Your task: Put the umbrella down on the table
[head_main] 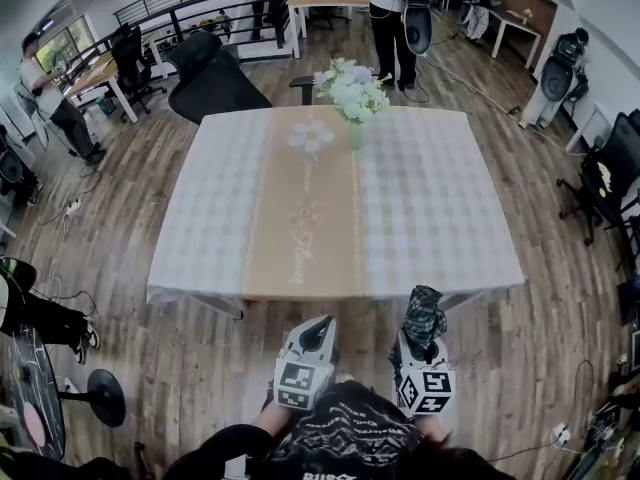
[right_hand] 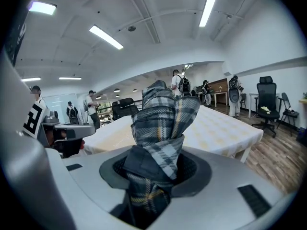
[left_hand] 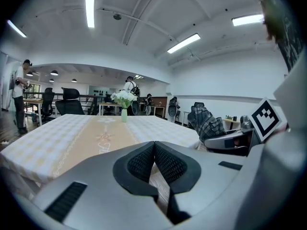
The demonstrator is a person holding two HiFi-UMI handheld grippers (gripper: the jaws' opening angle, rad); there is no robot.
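Observation:
A folded plaid umbrella (head_main: 424, 313) sticks out forward from my right gripper (head_main: 421, 344), whose jaws are shut on its lower part. In the right gripper view the umbrella (right_hand: 164, 121) fills the gap between the pads and hides the table's middle. My left gripper (head_main: 320, 330) is beside it, to its left, pads pressed together on nothing (left_hand: 154, 145). Both grippers hover over the floor just short of the near edge of the table (head_main: 200, 278), which has a checked cloth and a beige runner. From the left gripper view the umbrella (left_hand: 207, 122) shows at the right.
A vase of white flowers (head_main: 352, 96) stands at the far middle of the table. A black office chair (head_main: 214, 80) is behind the far left corner. People stand at the far end (head_main: 392, 23) and at the left (head_main: 58, 103). Wooden floor surrounds the table.

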